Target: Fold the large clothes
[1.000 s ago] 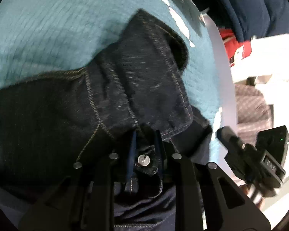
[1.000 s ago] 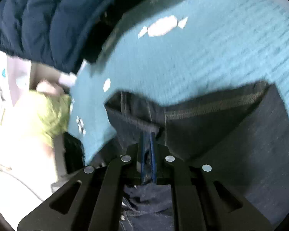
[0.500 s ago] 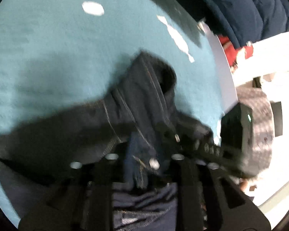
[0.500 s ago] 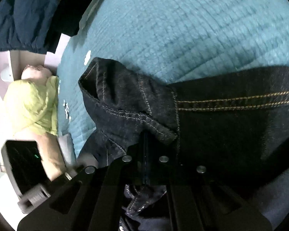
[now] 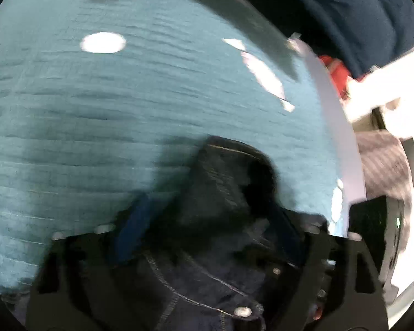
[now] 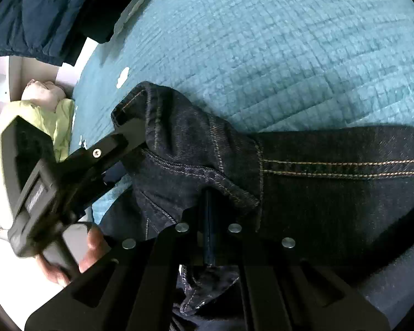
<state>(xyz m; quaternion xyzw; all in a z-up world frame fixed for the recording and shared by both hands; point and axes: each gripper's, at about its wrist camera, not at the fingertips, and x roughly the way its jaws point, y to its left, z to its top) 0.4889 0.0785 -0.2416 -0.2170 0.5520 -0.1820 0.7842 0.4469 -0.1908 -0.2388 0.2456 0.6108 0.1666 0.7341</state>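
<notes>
Dark jeans (image 6: 331,193) draped over the teal bedspread (image 6: 262,55), waistband pinched in the clenched right claw (image 6: 208,215) at 6 o'clock, left claw (image 5: 207,220) apparently spread wide around bunched denim.

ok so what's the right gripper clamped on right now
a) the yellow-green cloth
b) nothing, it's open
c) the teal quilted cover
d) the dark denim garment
d: in the right wrist view the right gripper has its blue fingers closed on a fold of the dark denim garment, which lies on the teal quilted cover; the yellow-green cloth sits off to the side, untouched.
</notes>
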